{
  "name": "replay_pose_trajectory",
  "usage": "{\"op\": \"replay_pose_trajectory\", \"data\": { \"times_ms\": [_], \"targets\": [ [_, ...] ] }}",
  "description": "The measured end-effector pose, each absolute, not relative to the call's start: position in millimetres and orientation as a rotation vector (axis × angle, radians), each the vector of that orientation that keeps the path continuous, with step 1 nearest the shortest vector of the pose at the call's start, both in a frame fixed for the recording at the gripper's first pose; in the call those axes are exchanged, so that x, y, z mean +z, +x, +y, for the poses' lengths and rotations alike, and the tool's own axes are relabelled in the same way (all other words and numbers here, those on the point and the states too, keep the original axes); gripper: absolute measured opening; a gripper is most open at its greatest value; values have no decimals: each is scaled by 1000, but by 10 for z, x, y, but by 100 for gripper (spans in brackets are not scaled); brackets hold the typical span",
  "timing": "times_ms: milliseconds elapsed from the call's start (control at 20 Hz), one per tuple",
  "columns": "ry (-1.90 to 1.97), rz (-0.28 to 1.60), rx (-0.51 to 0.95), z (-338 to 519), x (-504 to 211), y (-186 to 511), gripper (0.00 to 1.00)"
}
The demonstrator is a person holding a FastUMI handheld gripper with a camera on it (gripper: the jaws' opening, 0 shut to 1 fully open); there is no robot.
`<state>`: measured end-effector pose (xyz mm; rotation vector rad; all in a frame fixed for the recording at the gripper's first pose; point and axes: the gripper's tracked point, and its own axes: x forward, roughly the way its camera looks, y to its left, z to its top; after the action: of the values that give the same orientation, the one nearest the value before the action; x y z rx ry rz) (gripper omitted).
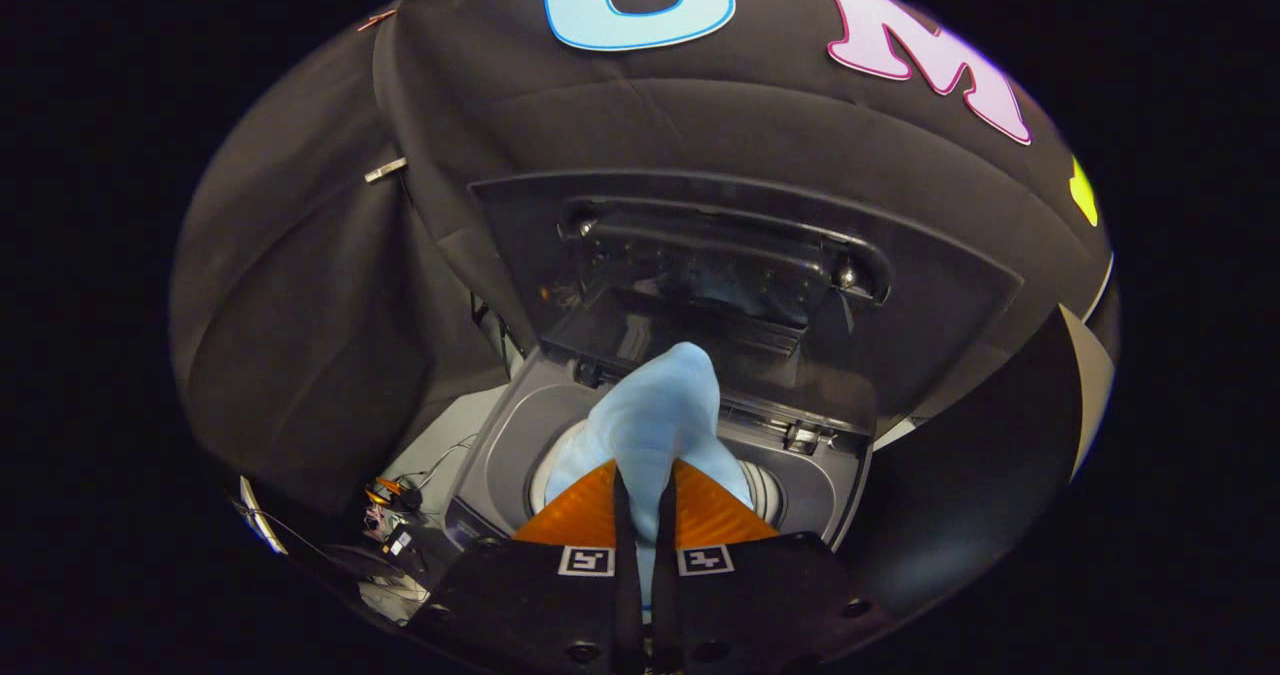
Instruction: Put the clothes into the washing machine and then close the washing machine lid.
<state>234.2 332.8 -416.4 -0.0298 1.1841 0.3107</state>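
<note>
Clothes point(655, 410) — a pale blue garment — are pinched between the nearly closed fingers of your gripper point(645, 515), above the washing machine point(510, 445) drum. Release off-centre and fabric may drape the rim — blocking the raised lid point(740, 255).

Black cloth wall point(300, 285), cables point(440, 460) on floor, small bits point(385, 515) nr machine

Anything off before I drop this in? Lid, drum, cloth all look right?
Nothing stands out. The gripper is shut on the light blue cloth, which bunches up ahead of the fingers over the washing machine's open drum. The lid stands raised behind it. A tangle of cables lies beside the machine.
</note>
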Motion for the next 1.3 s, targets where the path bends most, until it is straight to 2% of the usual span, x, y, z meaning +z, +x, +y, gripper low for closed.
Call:
{"op": "replay_pose_trajectory", "data": {
  "times_ms": [150, 250, 300, 500, 1300],
  "targets": [
    [-46, 1205, 307, 3331, -4294, 2271, 8],
    [-45, 1229, 308, 3338, -4366, 2221, 12],
    [-42, 1230, 304, 3340, -4374, 2219, 17],
    [-70, 1222, 285, 3308, -4290, 2224, 99],
    [-57, 1151, 285, 3270, -4045, 2272, 100]
  ]
}}
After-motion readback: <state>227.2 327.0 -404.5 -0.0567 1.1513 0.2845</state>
